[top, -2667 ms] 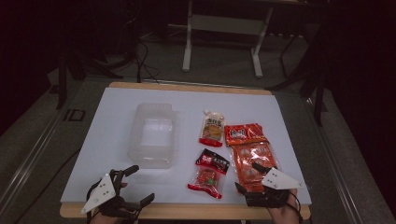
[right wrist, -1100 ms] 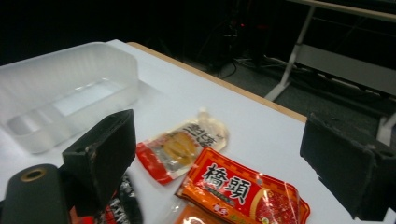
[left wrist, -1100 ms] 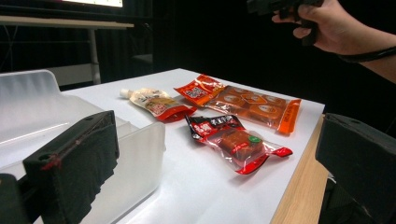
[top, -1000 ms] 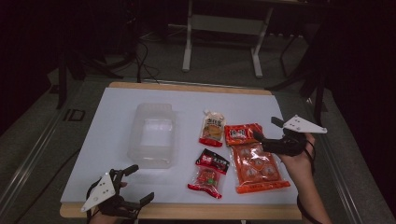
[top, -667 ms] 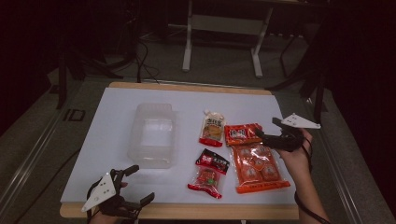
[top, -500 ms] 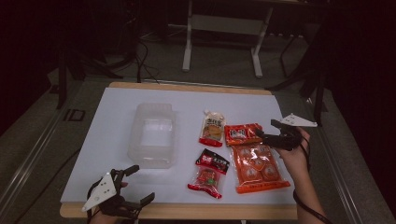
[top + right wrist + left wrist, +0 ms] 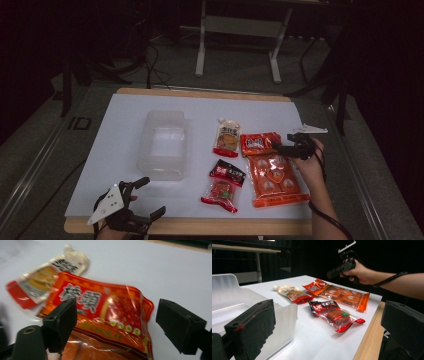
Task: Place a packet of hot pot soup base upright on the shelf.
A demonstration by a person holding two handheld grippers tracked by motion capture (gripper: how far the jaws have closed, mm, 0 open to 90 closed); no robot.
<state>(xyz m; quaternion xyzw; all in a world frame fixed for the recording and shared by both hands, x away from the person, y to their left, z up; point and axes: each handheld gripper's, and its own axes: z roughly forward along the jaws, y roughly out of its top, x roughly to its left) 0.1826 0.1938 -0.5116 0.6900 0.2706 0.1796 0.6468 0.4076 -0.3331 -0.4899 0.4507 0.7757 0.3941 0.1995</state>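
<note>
Right gripper (image 7: 281, 147): jaws wide, nothing held, just closing a little, above small red packet (image 7: 260, 143)
Packet: flat on bench (image 7: 125, 125), overlapping large orange pack (image 7: 274, 179)
Risk: gripper snags both packs
Left gripper (image 7: 145, 197): released, idle

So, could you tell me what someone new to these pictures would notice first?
Probably the bright red and orange snack packets clustered on the right half of the white table, against the dark room. Next, the right gripper poised with open jaws over the small red packet at the cluster's far end. The clear plastic container stands left of the packets.
</note>
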